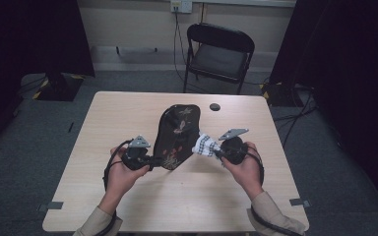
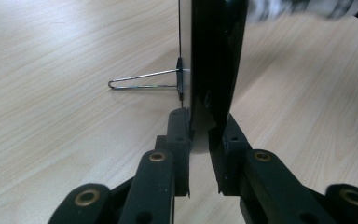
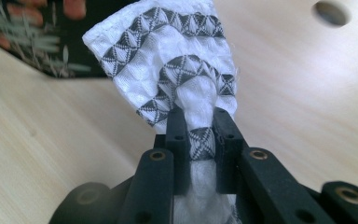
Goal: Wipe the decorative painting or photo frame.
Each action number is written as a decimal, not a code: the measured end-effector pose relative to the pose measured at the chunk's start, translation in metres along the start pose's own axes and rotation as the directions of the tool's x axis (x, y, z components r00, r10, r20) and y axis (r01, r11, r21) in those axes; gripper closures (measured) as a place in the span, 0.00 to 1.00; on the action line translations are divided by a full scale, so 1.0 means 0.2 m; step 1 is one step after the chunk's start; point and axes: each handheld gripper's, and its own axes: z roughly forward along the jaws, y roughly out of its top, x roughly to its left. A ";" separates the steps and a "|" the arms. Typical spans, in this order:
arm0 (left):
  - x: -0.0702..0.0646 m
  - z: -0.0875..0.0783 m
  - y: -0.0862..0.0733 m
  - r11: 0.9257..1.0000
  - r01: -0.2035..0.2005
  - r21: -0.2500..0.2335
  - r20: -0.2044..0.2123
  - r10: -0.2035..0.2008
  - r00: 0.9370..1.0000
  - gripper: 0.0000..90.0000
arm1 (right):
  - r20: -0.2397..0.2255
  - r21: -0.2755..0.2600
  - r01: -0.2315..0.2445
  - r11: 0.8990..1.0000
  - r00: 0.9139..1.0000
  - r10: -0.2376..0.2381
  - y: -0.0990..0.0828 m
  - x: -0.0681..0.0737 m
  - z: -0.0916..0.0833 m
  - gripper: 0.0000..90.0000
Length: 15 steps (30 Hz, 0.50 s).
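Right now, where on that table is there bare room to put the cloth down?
The table is bare along its left side and across the near edge between the sleeves. The far right corner is free beside the small round hole. The middle is crowded: the left claw holds the black flowered panel, the right claw the cloth.

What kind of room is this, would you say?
Probably a lab or studio set up for recording, not a home: dark curtains at the sides, a bare wooden table, one folding chair, cables trailing across grey carpet from a wall socket.
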 end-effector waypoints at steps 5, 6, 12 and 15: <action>0.00 0.00 0.01 1.000 0.003 0.001 0.000 -0.003 1.000 0.88 | 0.032 -0.066 0.023 0.998 0.999 -0.021 0.15 -0.03 -0.16 0.89; -0.01 0.00 0.01 1.000 0.003 0.002 -0.001 -0.003 1.000 0.88 | 0.035 -0.077 0.029 0.997 0.999 -0.026 0.18 -0.03 -0.18 0.89; -0.01 0.00 0.01 1.000 0.002 0.001 -0.001 -0.002 1.000 0.88 | 0.030 -0.142 0.057 0.988 0.998 -0.053 0.33 0.02 -0.25 0.89; -0.01 0.00 0.01 1.000 0.003 0.000 0.000 -0.003 1.000 0.88 | 0.019 -0.165 0.054 0.985 0.998 -0.052 0.41 0.06 -0.24 0.89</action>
